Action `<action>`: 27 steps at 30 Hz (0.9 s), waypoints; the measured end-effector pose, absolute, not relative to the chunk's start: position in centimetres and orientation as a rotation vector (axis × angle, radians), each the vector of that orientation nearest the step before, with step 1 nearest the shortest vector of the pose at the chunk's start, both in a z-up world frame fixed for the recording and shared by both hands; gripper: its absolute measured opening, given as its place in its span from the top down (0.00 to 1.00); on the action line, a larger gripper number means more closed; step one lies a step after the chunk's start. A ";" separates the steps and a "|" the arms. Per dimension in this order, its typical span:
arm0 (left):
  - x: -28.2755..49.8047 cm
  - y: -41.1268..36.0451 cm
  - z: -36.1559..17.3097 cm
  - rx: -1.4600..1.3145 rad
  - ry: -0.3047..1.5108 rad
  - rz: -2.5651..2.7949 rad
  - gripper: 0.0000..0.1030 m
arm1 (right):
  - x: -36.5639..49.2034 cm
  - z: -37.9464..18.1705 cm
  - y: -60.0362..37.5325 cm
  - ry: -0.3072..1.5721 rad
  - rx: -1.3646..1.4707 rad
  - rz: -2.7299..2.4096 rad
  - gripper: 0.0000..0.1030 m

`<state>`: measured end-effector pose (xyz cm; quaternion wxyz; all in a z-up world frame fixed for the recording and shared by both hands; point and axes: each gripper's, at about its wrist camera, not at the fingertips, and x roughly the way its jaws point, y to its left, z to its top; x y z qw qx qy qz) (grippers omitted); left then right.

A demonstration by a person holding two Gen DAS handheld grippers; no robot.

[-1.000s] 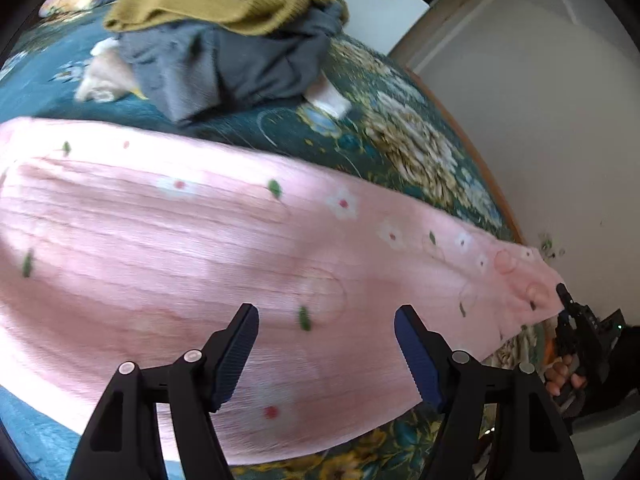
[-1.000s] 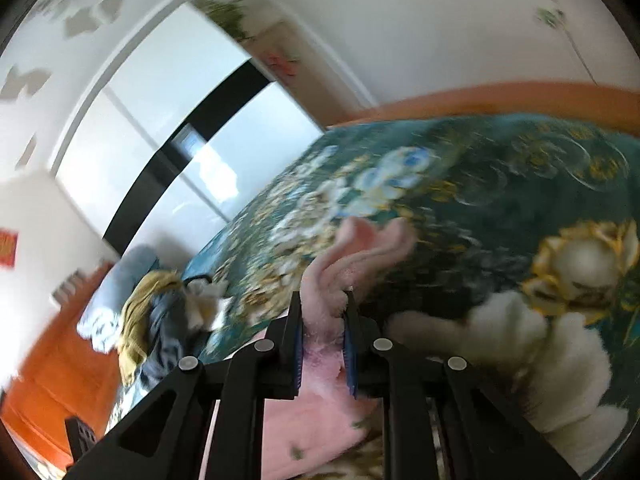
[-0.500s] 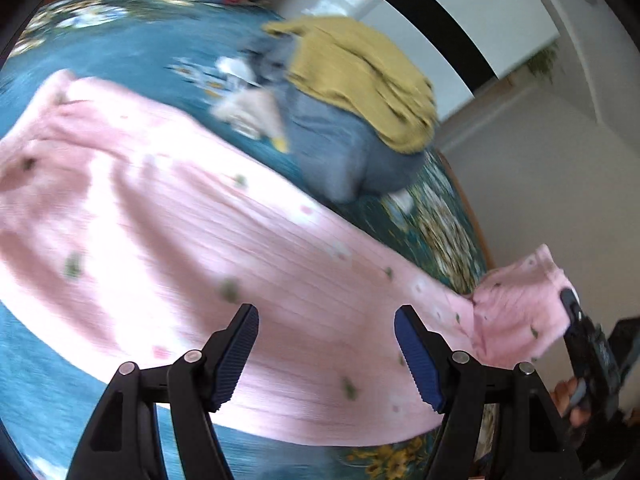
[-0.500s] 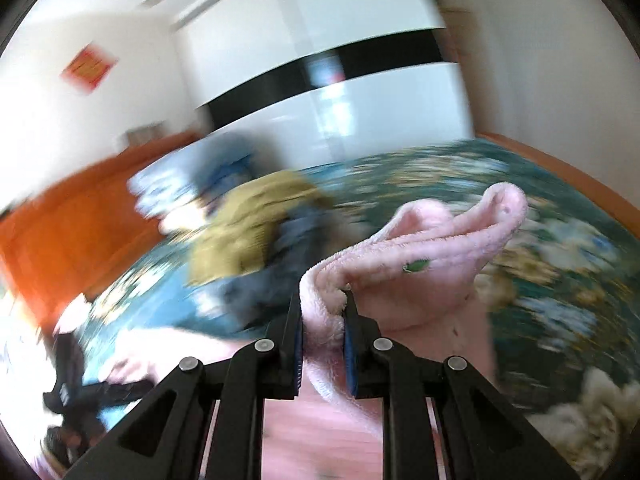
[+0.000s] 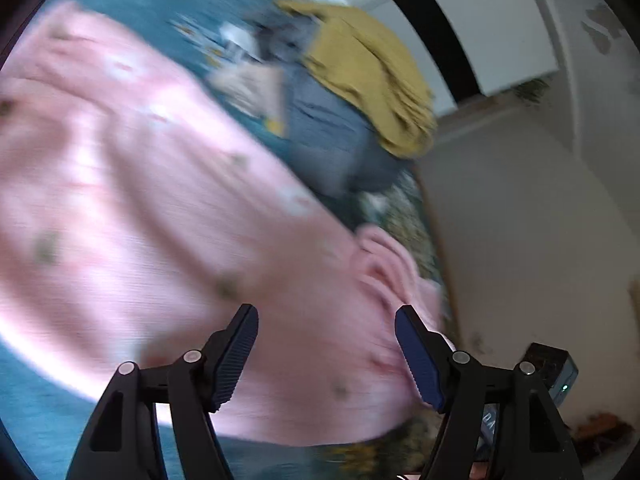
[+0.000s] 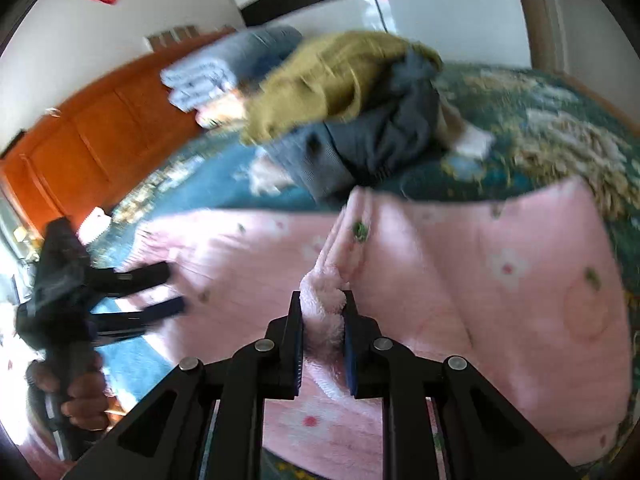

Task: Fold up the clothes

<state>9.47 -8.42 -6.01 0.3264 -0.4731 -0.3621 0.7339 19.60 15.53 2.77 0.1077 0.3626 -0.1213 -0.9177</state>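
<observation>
Presently, garment: pink garment (image 6: pixel 500 280), a soft fleecy fabric with fine ribbing, printed with small white flowers and green specks; it lies spread on the bed.
Garment axis: long axis runs across the right wrist view from the left side to the right side; one end is folded back over the body, forming a raised rolled ridge down the middle.
Garment in left view: same pink cloth (image 5: pixel 160 220), blurred, with a bunched fold near its right end.
Right gripper: right gripper (image 6: pixel 323 332), black frame with blue ribbed pads, jaws closed tight on a fuzzy tuft of the pink edge.
Left gripper: left gripper (image 5: pixel 326 356), jaws spread wide, nothing between the pads, hovering over the garment's near edge; also visible at the left of the right wrist view (image 6: pixel 160 292), fingers over the cloth.
Hand: hand (image 6: pixel 80 396) wrapped around the left gripper's handle.
Bedspread: teal bedspread (image 6: pixel 540 128) with a cream and gold flower pattern.
Clothes pile: mustard knit (image 6: pixel 320 76) on top of a grey garment (image 6: pixel 380 144), well beyond the pink one.
Folded stack: grey-blue folded textiles (image 6: pixel 224 68) behind the pile.
Headboard: orange wooden panel (image 6: pixel 88 132).
</observation>
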 end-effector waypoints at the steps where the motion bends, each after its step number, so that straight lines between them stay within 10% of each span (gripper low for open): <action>1: 9.0 -7.1 -6.2 -1.243 -0.965 1.854 0.23 | 19.9 3.0 16.1 -0.381 1.055 -2.699 0.84; 16: 4.5 7.0 -6.9 -1.390 -0.861 1.724 0.25 | 22.6 2.4 19.7 -0.546 1.039 -2.705 0.83; 20: 3.9 6.6 -6.1 -1.391 -0.736 1.825 0.80 | 22.5 2.2 19.3 -0.529 1.055 -2.695 0.83; 27: 3.1 4.4 -3.2 -1.265 -0.518 1.922 0.83 | 20.7 2.8 15.0 -0.339 1.045 -2.643 0.83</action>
